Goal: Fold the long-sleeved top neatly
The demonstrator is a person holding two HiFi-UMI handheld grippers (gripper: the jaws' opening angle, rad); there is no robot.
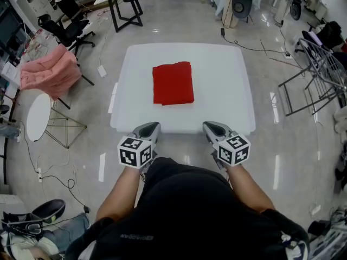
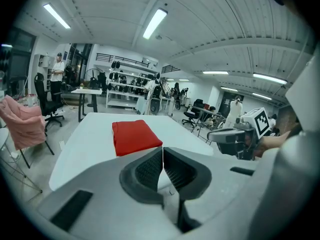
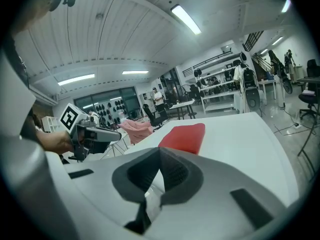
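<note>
A red long-sleeved top (image 1: 173, 83) lies folded into a neat rectangle near the middle of the white table (image 1: 227, 85). It shows as a red block in the left gripper view (image 2: 134, 136) and in the right gripper view (image 3: 184, 137). My left gripper (image 1: 153, 127) hovers at the table's near edge, shut, nothing between its jaws (image 2: 162, 156). My right gripper (image 1: 207, 126) hangs beside it at the same edge, also shut and empty (image 3: 160, 158). Both stand well short of the top.
A pink-draped chair (image 1: 50, 72) and a small round white table (image 1: 37, 116) stand to the left. A metal rack (image 1: 320, 75) is at the right. Desks, black office chairs and cables (image 1: 54, 172) fill the floor around. A person stands far off (image 2: 58, 74).
</note>
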